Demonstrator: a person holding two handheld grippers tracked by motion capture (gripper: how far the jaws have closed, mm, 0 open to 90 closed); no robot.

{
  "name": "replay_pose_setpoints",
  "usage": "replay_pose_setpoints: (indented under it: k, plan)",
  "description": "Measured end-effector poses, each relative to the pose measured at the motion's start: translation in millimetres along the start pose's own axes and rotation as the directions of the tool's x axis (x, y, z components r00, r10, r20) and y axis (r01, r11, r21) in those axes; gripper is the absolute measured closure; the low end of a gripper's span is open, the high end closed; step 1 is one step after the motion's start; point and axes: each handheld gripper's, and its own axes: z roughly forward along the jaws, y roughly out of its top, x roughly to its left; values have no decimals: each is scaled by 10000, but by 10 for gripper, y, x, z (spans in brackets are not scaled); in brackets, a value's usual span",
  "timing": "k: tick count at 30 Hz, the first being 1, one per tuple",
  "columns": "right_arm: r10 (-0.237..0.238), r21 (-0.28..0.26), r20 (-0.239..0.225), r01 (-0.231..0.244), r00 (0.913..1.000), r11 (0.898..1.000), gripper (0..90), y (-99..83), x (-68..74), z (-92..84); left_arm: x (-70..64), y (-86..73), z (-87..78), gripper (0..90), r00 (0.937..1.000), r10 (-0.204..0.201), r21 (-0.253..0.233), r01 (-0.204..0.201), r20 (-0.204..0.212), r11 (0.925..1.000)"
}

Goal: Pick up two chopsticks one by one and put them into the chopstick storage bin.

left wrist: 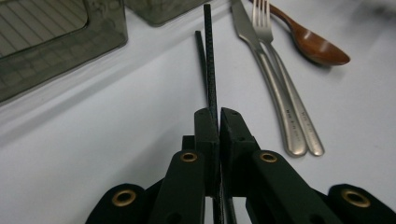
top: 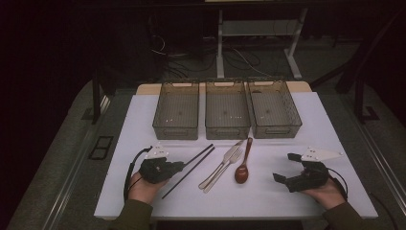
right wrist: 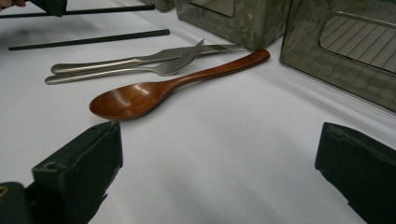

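Left tongs (left wrist: 218,114) clamped on one black chopstick (left wrist: 210,60), jaws pressed narrow around the shaft near its lower end. Long axis of that held chopstick running straight out along the jaws, away from the hand and up toward the row of bins; in the high view, slanting up and to the right from the left tongs (top: 181,166) toward the leftmost mesh bin (top: 175,111). Seemingly lifted a little off the table (top: 143,124) at the far end, judging from the right gripper view, where it sits above its mate. Second chopstick (left wrist: 201,56) lying just beside the first, on its left in the left gripper view, nearly parallel, flat on the table and outside the jaws.

Farther out to the right: steel knife (top: 221,165) and fork (top: 225,167) side by side and touching, then the wooden spoon (top: 243,167), bowl toward the person, handle pointing at the middle bin (top: 227,112). Third bin (top: 274,110) at the right of the row.

Right tongs (top: 283,167) spread wide, holding nothing, resting low over the table well apart from the chopsticks, with the spoon (right wrist: 140,95) the nearest piece ahead.

Left hand clearly the nearer one for the chopsticks. Likely next: carry along that same axis, up and forward into the leftmost bin.
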Motion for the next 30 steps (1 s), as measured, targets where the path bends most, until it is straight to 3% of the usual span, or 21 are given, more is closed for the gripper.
replay_pose_setpoints:
  k: [7, 17, 30]
  plan:
    - [40, -43, -26, -40, 10000, 10000, 3, 1, 1, -3, -59, 96, -32, 856, 9993, 313, 56, -314, 219, 9995]
    - [16, -18, -49, -16, 10000, 10000, 2, 1, 5, -1, -51, 191, -113, 857, 9992, 316, -260, -310, 264, 9992]
    - [64, -21, 14, -64, 10000, 10000, 3, 0, -3, 0, -3, 402, -239, 856, 9998, 174, -747, -177, -37, 9970]
